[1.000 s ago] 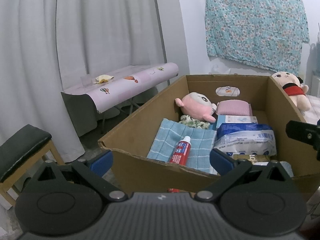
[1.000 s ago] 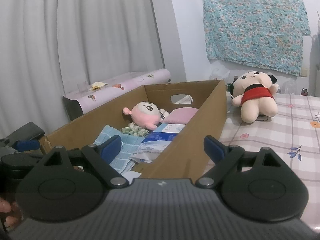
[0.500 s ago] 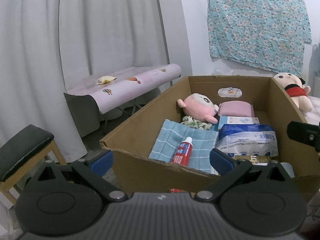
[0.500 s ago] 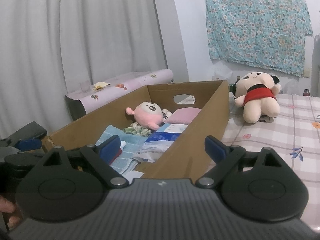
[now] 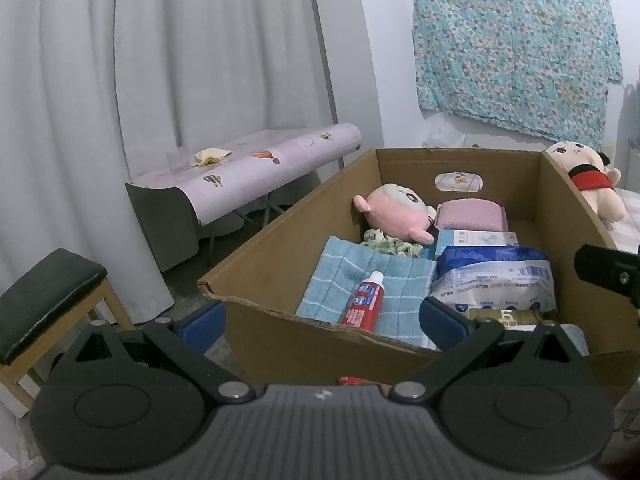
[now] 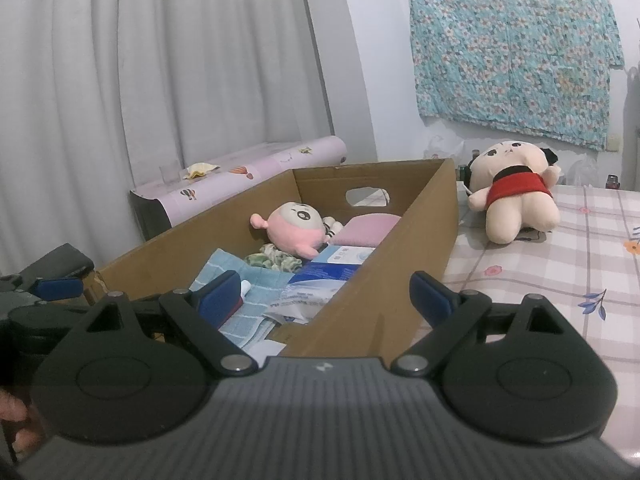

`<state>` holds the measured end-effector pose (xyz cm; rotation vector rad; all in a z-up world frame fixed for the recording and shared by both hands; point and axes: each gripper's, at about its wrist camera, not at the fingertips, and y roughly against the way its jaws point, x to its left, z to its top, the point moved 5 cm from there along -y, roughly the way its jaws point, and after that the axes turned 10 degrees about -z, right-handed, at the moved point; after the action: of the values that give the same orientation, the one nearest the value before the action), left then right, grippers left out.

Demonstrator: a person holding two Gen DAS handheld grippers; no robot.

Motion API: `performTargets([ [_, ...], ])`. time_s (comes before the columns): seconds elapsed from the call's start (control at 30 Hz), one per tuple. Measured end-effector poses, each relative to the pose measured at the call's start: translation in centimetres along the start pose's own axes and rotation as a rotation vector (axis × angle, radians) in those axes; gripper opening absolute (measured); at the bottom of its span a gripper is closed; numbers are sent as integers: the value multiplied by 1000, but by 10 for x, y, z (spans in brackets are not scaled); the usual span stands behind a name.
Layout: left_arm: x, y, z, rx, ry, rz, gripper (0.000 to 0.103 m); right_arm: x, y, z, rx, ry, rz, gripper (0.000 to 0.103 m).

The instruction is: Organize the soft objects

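Note:
A cardboard box (image 5: 260, 248) holds a pink plush (image 5: 394, 210), a pink pad (image 5: 470, 214), a blue towel (image 5: 344, 276), a crumpled green cloth (image 5: 388, 246), a red toothpaste tube (image 5: 364, 300) and a blue-white packet (image 5: 496, 276). A doll in a red top (image 6: 516, 196) lies face down on the checked tablecloth to the right of the box. My left gripper (image 5: 320, 326) is open at the box's near wall, with nothing gripped. The right gripper (image 6: 326, 298) is open too. Its fingers straddle the box's right wall (image 6: 400, 276) without touching it.
A dark-cushioned wooden stool (image 5: 44, 296) stands at the lower left. Behind the box, by the grey curtain, is a folding table with a pink cover (image 5: 248, 176). A floral cloth (image 5: 512, 48) hangs on the wall. The checked tablecloth (image 6: 580, 264) stretches to the right.

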<state>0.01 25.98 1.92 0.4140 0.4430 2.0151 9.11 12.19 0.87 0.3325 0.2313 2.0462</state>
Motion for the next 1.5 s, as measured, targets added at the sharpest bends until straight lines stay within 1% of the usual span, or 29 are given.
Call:
performTargets([
  [0.3, -1, -1, 1, 21, 15, -4, 103, -1, 2, 1, -2, -6, -3, 92],
  [1.5, -3, 0, 0, 25, 11, 17, 103, 1, 3, 2, 4, -7, -2, 92],
])
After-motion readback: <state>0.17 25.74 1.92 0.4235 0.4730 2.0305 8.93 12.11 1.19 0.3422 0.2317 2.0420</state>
